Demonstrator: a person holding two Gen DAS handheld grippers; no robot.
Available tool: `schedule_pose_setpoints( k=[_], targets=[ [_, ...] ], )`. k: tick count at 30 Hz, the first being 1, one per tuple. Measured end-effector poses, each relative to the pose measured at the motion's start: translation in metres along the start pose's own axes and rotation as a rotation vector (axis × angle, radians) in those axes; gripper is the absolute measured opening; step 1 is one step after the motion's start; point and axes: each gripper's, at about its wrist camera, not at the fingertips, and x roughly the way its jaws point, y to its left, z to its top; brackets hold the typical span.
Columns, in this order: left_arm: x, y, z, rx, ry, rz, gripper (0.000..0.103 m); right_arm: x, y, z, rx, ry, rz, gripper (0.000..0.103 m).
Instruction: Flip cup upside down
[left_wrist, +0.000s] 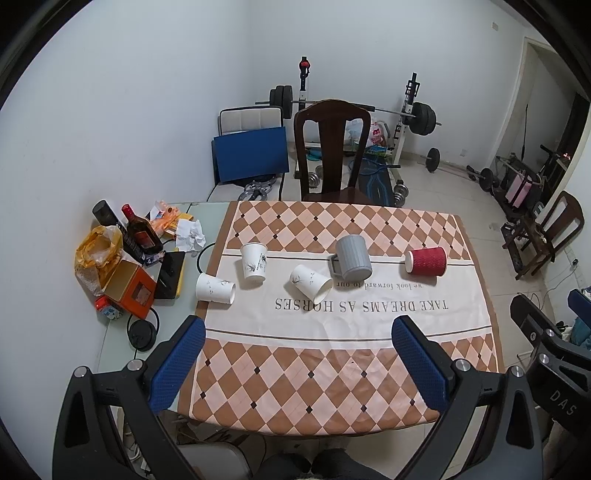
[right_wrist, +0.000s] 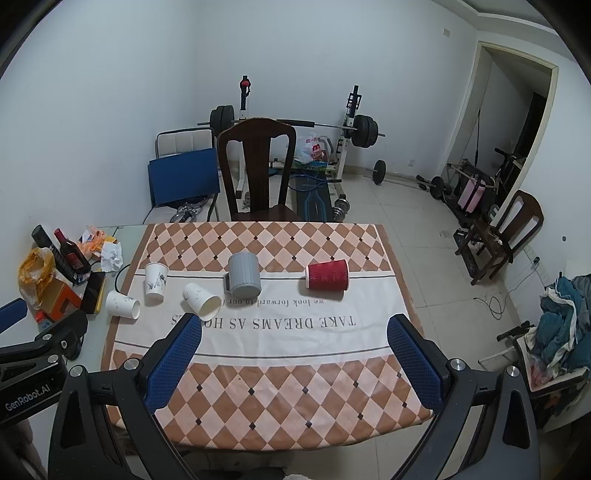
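Observation:
Several cups sit on the checked tablecloth. A red ribbed cup lies on its side at the right. A grey mug stands upside down with its handle to the left. One white paper cup stands upside down. Two more white cups lie on their sides. My left gripper and right gripper are open and empty, held above the near part of the table, apart from all cups.
Bottles, an orange box, a yellow bag and crumpled paper crowd the table's left side. A dark wooden chair stands at the far edge, with weight equipment behind it. Another chair and clothes stand to the right.

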Motion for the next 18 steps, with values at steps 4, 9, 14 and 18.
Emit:
schedule_pose_setpoints(
  k=[4, 9, 14, 18],
  targets=[
    [-0.0002, 0.0003, -0.0002, 0.0, 0.0, -0.003, 0.103, -0.0011, 0.0, 0.0, 0.0, -0.001, 0.001, 0.102],
    [-0.0001, -0.0012, 0.0016, -0.001, 0.0, -0.002, 0.103, -0.0014, -0.0002, 0.0006, 0.0, 0.001, 0.001, 0.102],
    [-0.0004, 0.0015, -0.001, -0.002, 0.0, -0.004, 0.103, -0.0019, -0.0004, 0.001, -0.001, -0.002, -0.001, 0.102],
    [-0.0003, 0.0001, 0.0006, -0.002, -0.001, -0.006, 0.103, -0.0024, -0.0012, 0.0006, 0.0, -0.004, -0.001, 0.102]
  ],
)
